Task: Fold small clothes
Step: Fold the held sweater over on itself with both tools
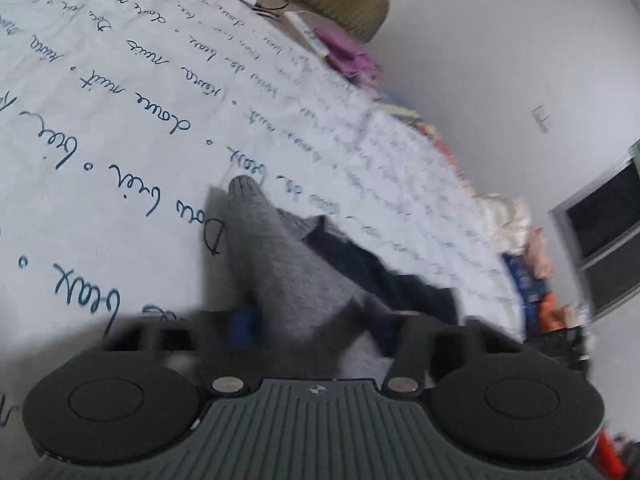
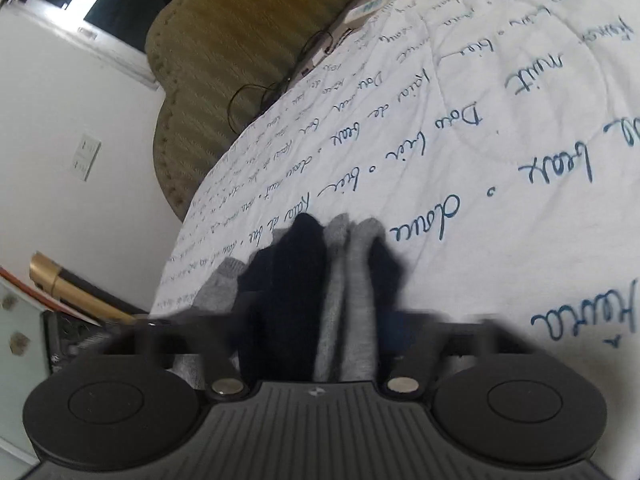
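Note:
A grey sock [image 1: 280,256] runs up from between the jaws of my left gripper [image 1: 316,332] and ends in a rounded tip on the white bedspread with blue handwriting [image 1: 120,92]. A dark navy piece [image 1: 372,272] lies against its right side. The cloth hides the fingertips; the jaws stand narrow and the sock is pinched between them. In the right wrist view, a bundle of navy sock [image 2: 288,272] and grey sock [image 2: 348,280] rises out of my right gripper [image 2: 340,340]. That gripper is also shut narrowly, its fingertips covered. The bundle rests on the bedspread [image 2: 500,140].
An olive quilted headboard [image 2: 224,60] stands at the bed's far end, with a black cable [image 2: 256,96] and a small device beside it. Purple cloth [image 1: 352,56] and stacked items [image 1: 532,264] line the far bed edge. A gold tube [image 2: 72,288] lies beyond the bed's left edge.

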